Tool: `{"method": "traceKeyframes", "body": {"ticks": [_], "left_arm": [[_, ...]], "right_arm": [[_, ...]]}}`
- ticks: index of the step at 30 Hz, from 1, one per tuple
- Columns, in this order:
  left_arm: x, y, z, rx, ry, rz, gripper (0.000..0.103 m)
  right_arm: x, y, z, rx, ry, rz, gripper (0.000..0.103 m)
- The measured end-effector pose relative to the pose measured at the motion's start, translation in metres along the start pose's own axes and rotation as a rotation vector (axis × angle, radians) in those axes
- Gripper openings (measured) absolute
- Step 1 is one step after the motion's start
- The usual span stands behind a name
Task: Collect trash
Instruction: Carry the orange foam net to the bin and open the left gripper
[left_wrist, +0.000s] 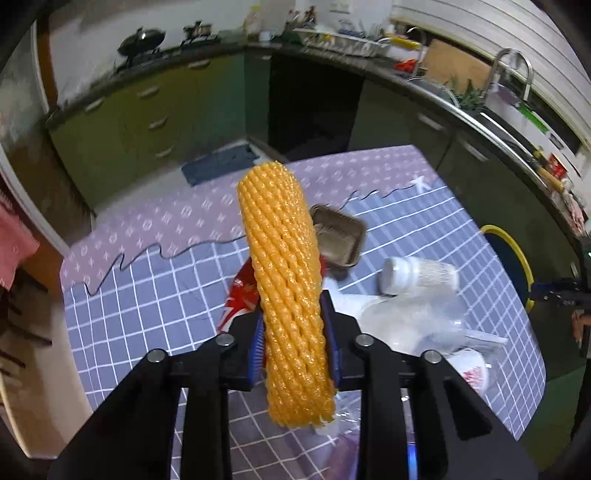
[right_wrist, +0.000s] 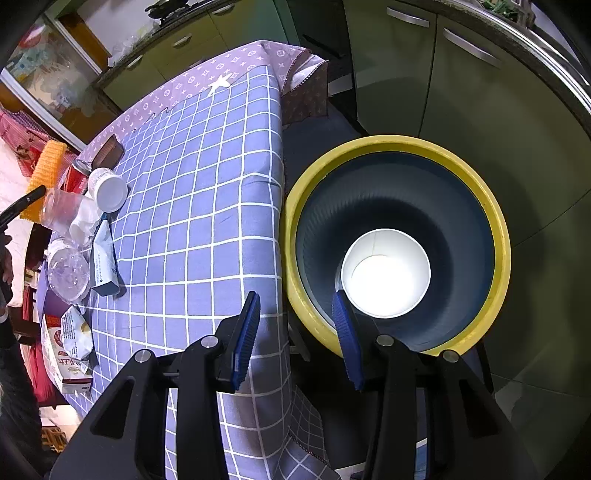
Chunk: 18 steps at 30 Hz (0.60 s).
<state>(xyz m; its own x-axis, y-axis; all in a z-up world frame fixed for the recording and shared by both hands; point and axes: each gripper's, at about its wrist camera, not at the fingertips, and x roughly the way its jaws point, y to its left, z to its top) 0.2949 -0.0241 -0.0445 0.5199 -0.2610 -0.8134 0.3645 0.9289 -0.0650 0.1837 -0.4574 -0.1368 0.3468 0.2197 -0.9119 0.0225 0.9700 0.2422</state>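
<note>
Left gripper (left_wrist: 293, 354) jaws clamp orange foam net (left_wrist: 284, 291), lifted above counter (left_wrist: 155, 295). Right gripper (right_wrist: 295, 332) jaws apart, empty, over yellow-rimmed bin (right_wrist: 496, 229); 1 paper cup (right_wrist: 386, 273) already inside. Bottle (right_wrist: 109, 188), clear cups (right_wrist: 61, 208), wrappers (right_wrist: 75, 334) remain: early stage.

My orange foam net sleeve (left_wrist: 286, 291) stands nearly upright at frame centre, off the table. The yellow-rimmed bin (right_wrist: 397, 243) fills the right of the right wrist view — a white paper cup (right_wrist: 386, 273) lies inside, mouth up.
</note>
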Motion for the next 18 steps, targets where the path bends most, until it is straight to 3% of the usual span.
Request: {"method": "traceKeyframes", "body": {"ticks": [4, 7, 9, 13, 18], "left_arm": [[-0.024, -0.031, 0.004, 0.065, -0.044, -0.027, 0.022], [-0.049, -0.081, 0.01, 0.157, -0.085, -0.085, 0.021], [-0.059, -0.112, 0.015, 0.203, -0.094, -0.133, 0.021], [-0.063, -0.192, 0.023, 0.329, -0.055, -0.243, 0.021], [-0.031, -0.297, 0.029, 0.473, 0.044, -0.361, 0.021]], "right_arm": [[-0.008, -0.003, -0.002, 0.002, -0.017, 0.006, 0.041], [-0.022, -0.01, -0.006, 0.011, -0.043, 0.002, 0.042], [-0.035, -0.016, -0.009, 0.02, -0.068, -0.007, 0.051], [-0.068, -0.031, -0.022, 0.027, -0.127, -0.039, 0.051], [-0.107, -0.058, -0.043, 0.046, -0.192, -0.066, 0.051]]}}
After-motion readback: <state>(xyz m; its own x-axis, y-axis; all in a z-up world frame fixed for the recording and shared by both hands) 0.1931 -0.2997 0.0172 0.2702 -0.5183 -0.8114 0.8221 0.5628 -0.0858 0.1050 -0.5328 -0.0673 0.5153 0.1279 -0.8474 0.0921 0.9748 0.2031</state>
